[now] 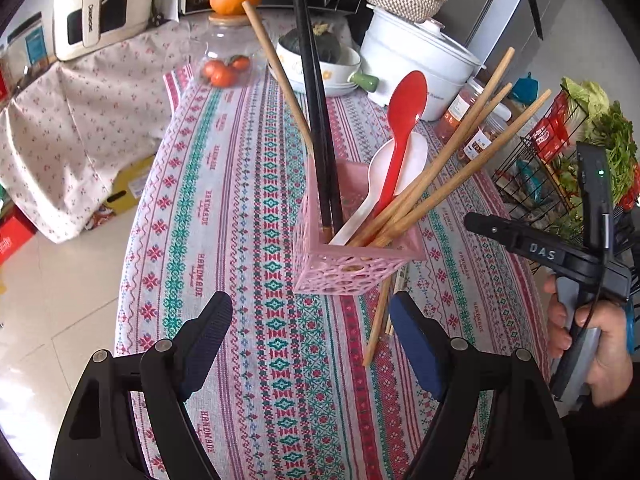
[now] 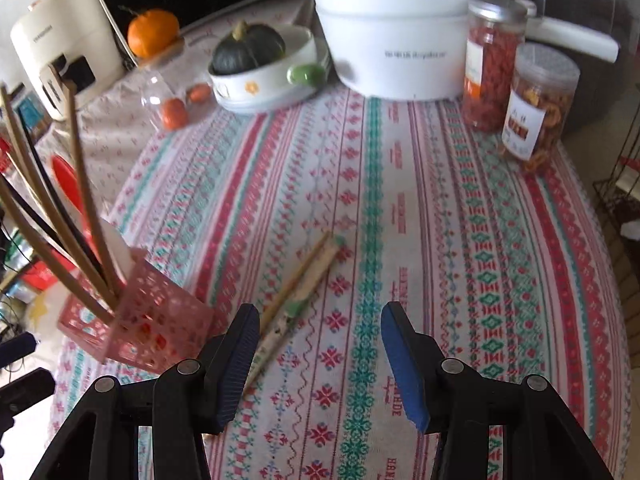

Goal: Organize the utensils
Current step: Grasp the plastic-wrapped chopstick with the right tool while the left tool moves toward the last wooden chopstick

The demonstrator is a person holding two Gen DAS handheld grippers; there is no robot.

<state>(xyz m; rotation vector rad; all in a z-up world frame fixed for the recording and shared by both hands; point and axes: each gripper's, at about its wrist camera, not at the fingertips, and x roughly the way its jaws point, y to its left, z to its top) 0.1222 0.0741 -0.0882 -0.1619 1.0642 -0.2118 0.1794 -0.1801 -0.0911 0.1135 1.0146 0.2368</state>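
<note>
2 loose chopsticks (image 2: 296,292) on tablecloth (image 2: 460,240), beside open right tongs (image 2: 316,364).

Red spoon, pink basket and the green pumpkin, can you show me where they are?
Red spoon (image 1: 407,98), left wrist view, on its bowl.
Pink basket (image 1: 344,274), left wrist view, on its near holed wall.
Green pumpkin (image 2: 248,46), right wrist view, on its dark rind.

Soft daylight, fisheye warp, right view blurred
</note>
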